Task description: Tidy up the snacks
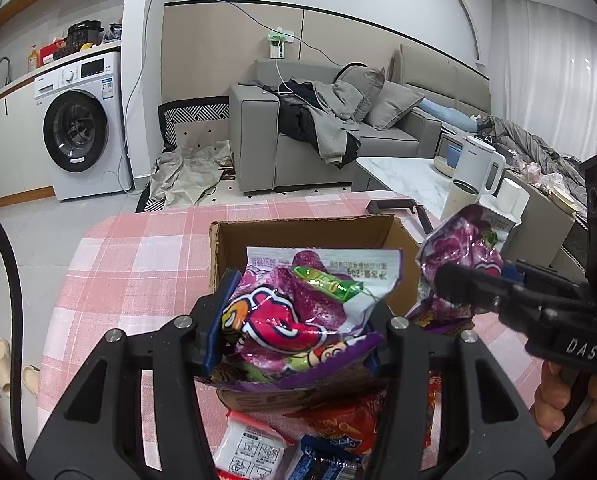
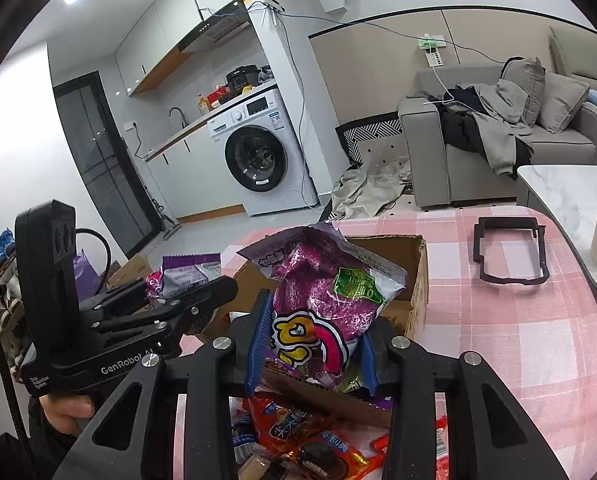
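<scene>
Left gripper (image 1: 294, 316) clamps a purple snack bag (image 1: 294, 312) just above the open cardboard box (image 1: 298, 232); right gripper (image 2: 312, 340) clamps a second purple bag (image 2: 330, 300) beside it; judged next step: lower both, unclench over box.

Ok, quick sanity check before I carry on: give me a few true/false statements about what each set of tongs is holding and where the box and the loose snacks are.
1. The left tongs are shut on a purple snack bag. True.
2. The right tongs are empty. False: they grip a second purple snack bag.
3. The cardboard box stands open on the pink checked tablecloth. True.
4. The box is packed full of snacks. False: what shows of its inside looks bare.
5. Loose snack packs lie on the cloth near the tongs. True.
</scene>
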Demonstrator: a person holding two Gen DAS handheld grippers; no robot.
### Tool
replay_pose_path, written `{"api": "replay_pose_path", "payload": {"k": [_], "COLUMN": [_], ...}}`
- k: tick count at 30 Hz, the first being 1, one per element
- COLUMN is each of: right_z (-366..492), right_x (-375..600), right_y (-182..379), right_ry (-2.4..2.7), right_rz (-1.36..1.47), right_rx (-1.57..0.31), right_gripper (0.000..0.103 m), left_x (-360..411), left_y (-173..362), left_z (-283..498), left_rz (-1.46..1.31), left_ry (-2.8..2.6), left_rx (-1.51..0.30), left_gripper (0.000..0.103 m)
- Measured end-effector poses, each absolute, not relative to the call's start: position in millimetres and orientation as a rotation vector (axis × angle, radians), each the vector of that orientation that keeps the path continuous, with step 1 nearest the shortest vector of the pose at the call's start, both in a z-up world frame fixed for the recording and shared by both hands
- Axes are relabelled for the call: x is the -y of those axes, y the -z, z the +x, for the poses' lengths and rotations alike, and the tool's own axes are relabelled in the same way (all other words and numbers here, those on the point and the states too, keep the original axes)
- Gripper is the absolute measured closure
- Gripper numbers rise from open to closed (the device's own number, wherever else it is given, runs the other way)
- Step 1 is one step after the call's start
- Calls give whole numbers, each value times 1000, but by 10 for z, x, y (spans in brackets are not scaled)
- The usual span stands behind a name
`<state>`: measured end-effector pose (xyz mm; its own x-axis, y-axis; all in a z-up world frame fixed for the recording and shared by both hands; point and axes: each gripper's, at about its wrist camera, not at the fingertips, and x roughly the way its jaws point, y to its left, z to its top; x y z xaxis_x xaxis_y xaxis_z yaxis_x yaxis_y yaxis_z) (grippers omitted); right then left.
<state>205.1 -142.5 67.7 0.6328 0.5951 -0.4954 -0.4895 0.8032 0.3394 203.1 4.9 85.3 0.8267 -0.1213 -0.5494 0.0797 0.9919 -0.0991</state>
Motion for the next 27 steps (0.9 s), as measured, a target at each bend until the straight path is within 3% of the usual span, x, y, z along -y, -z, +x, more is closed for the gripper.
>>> {"api": "replay_pose_path", "payload": {"k": [27], "right_z": [2602], "right_x": [1263], "right_y": [-297], "right_ry": [-619], "right_rz": [150], "right_rx": [-719], "right_gripper": [65], "left_x": [168], "left_y": [-447], "left_z": [2771], "left_rz": [3], "left_ry": [96], "left_rx": [-646], "left_gripper": [54]}}
